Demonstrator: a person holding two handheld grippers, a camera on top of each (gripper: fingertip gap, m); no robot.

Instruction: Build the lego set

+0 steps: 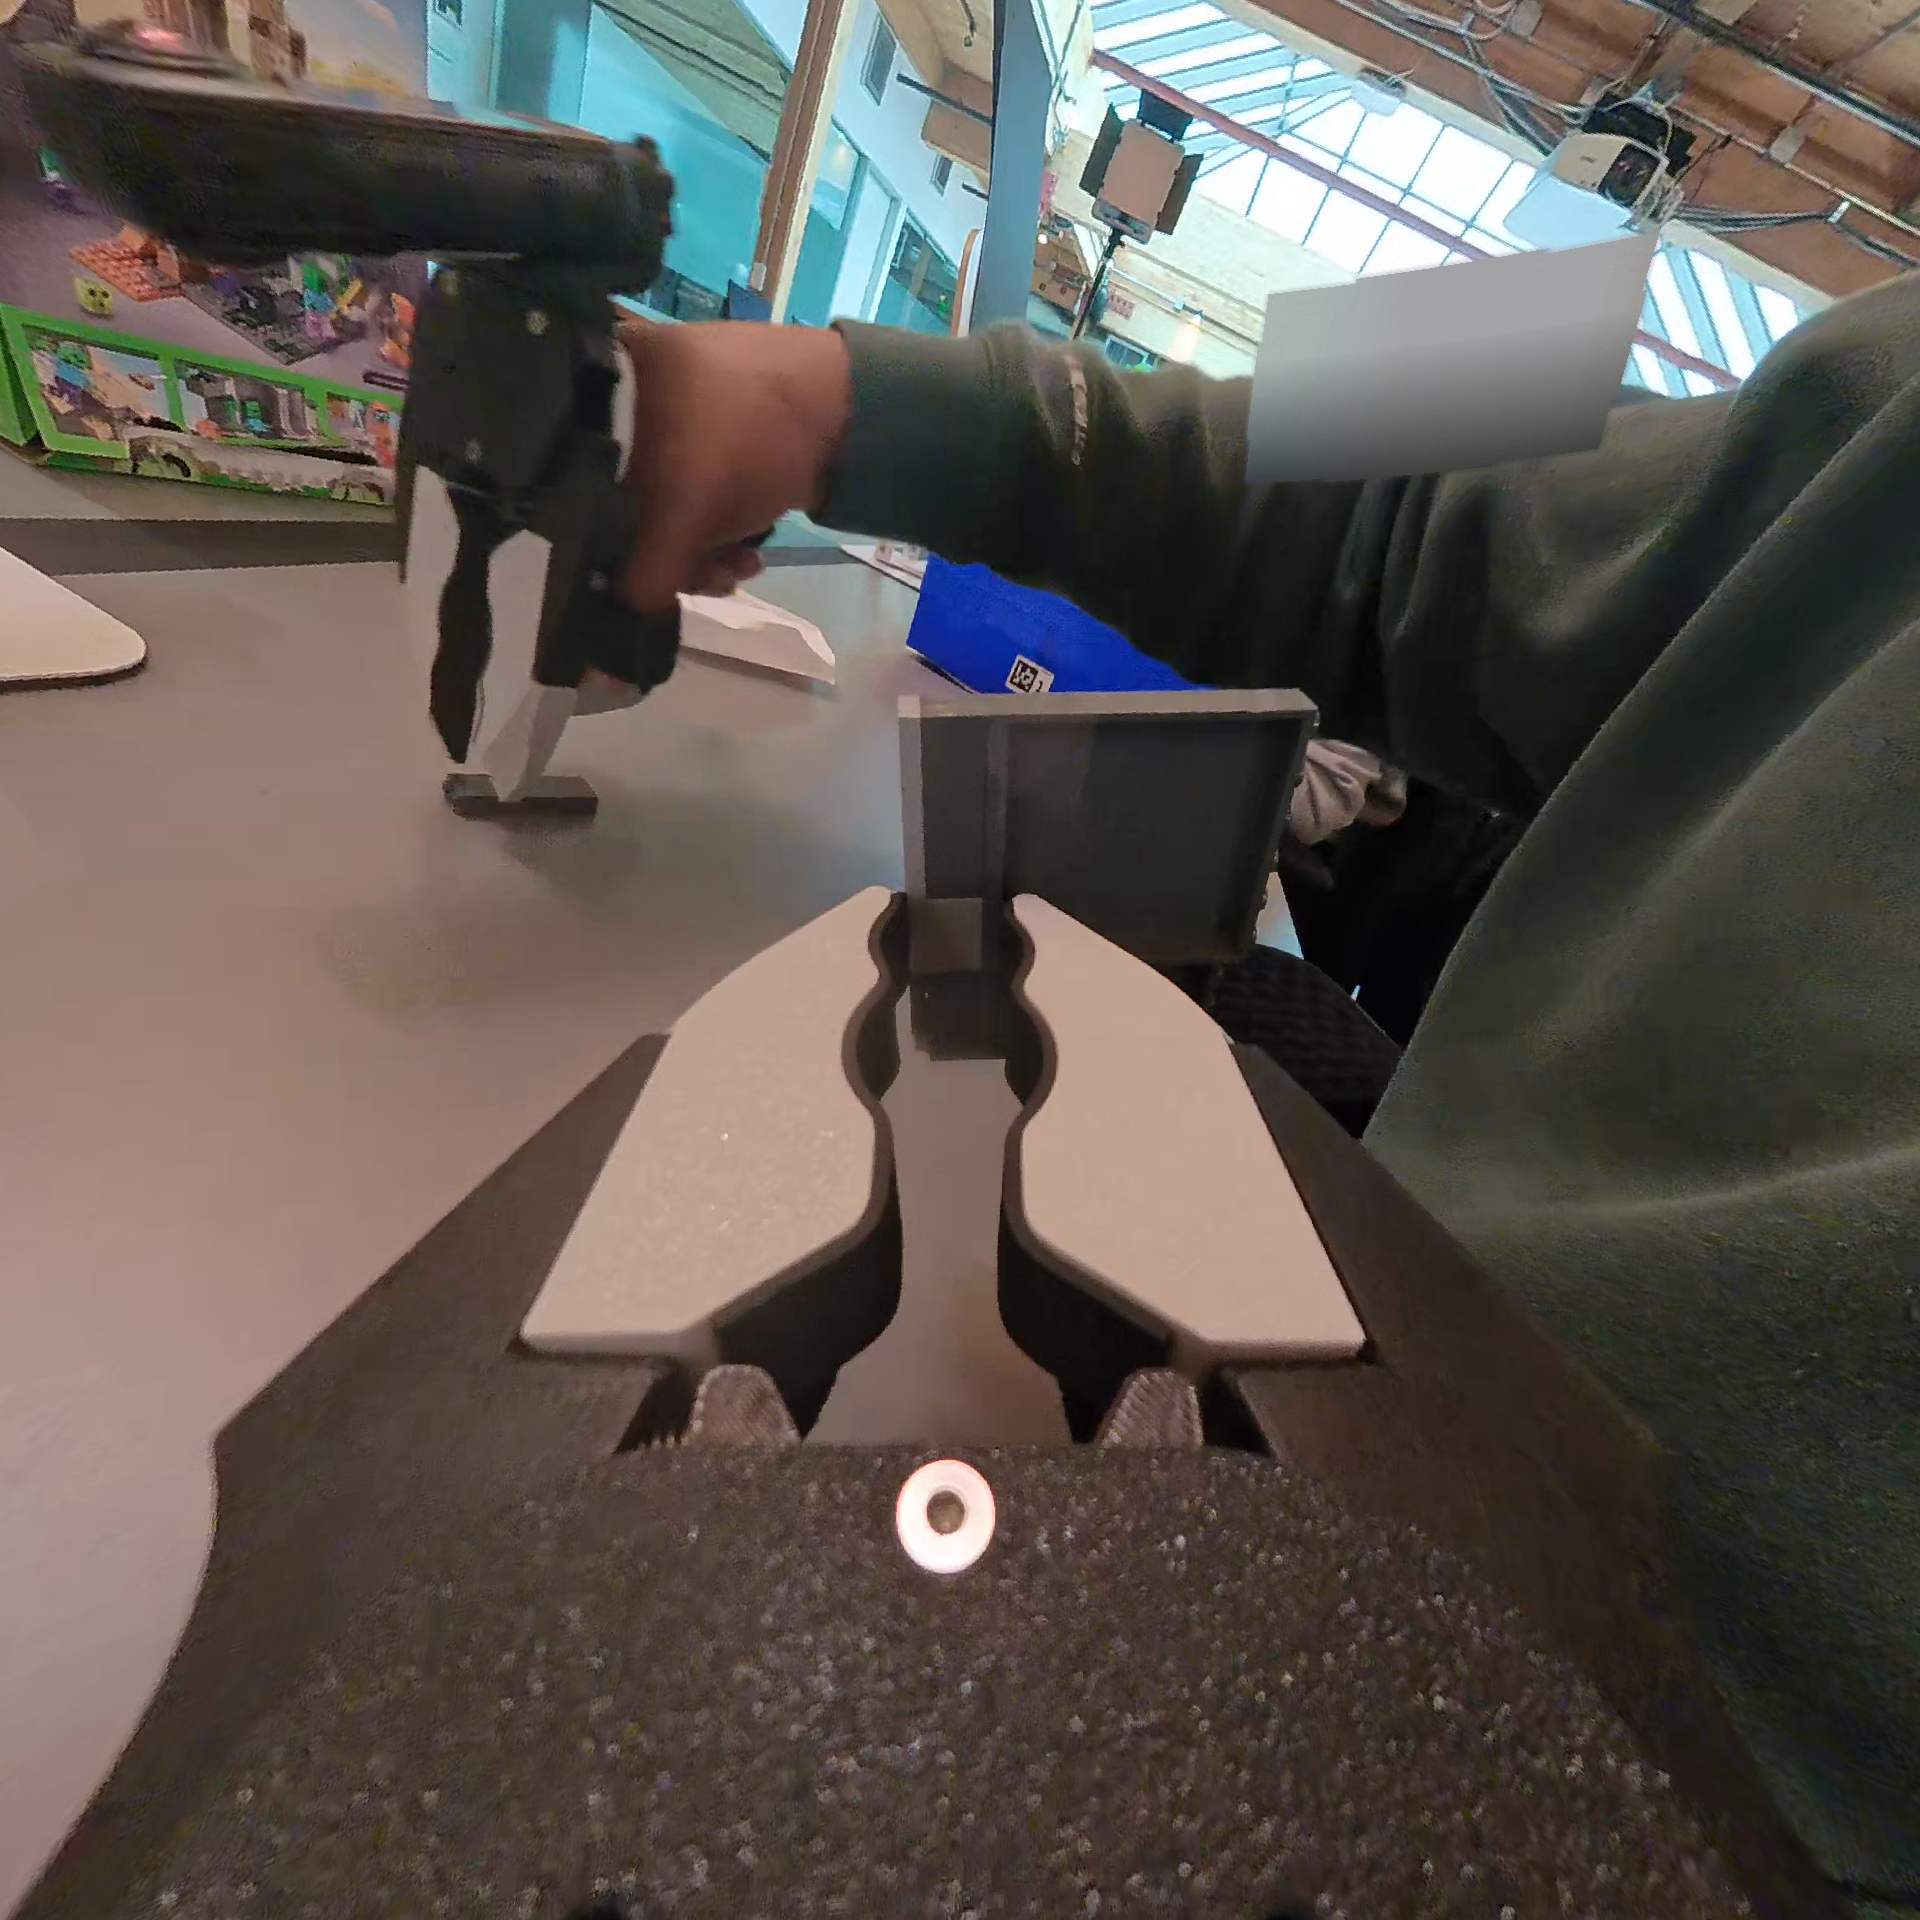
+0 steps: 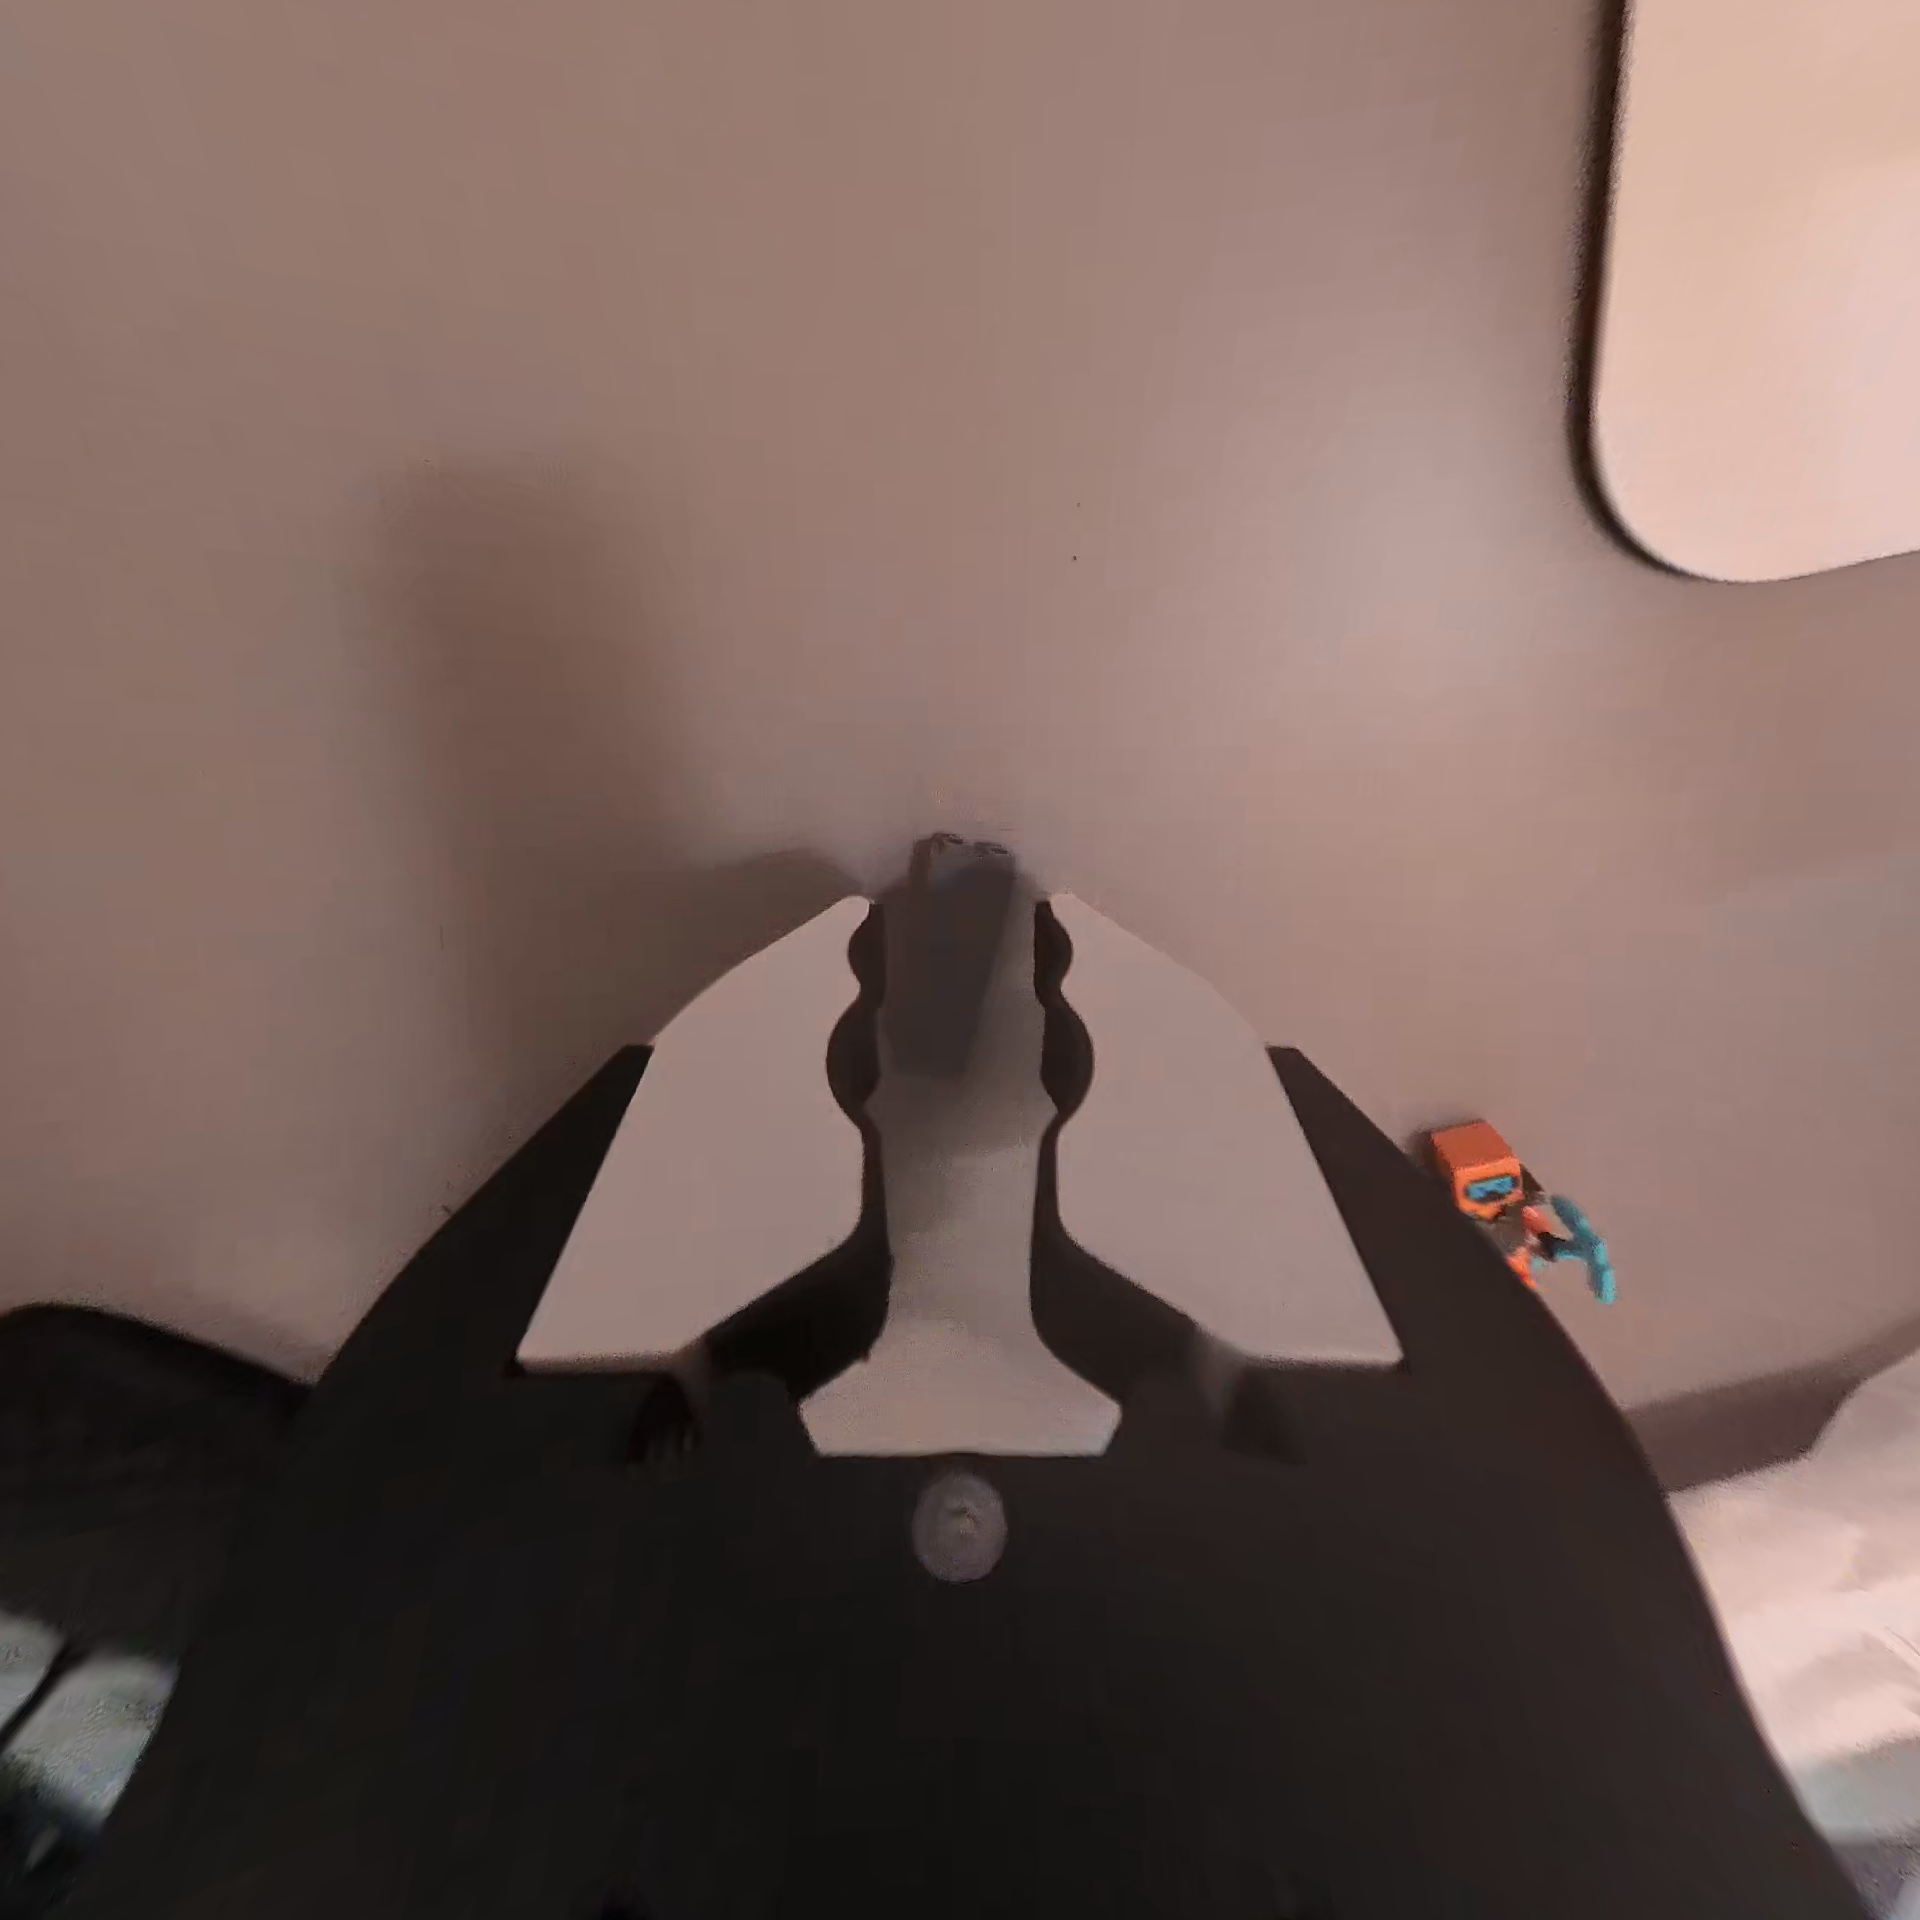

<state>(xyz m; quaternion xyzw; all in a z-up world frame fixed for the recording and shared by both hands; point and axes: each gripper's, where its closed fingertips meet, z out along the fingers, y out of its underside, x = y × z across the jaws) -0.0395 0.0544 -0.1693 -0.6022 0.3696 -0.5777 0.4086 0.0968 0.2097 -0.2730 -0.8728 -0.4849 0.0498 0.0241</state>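
While the left hand-held gripper [image 1: 951,914] is pointing toward the person's green sleeve [image 1: 1143,457], its two pale fingers [image 1: 748,1132] are clamping the lower edge of a grey lego plate assembly [image 1: 1101,821], which is standing upright above the counter [image 1: 260,935] with its hollow underside facing the camera. Farther off in the left wrist view, the right hand-held gripper [image 1: 499,769] is pointing down, gripped by the person's hand [image 1: 717,457], and its tips are sitting on a small dark lego piece [image 1: 525,798] that is lying flat on the counter.

From the right wrist view, that same dark lego piece [image 2: 945,935] is lying between the fingers, which are standing slightly apart; whether they are actually pressing its sides cannot be told, since the picture is blurring here. An orange and teal lego minifigure [image 2: 1507,1210] is lying on the counter just beside the right finger's outer edge. A pale rounded mat [image 2: 1766,291] is resting toward the far right corner.

Behind the right hand-held gripper in the left wrist view, a green lego box [image 1: 197,405] is standing at the counter's far edge, and a blue tray [image 1: 1029,644] is sitting near the person's forearm, beside some white paper [image 1: 758,623].
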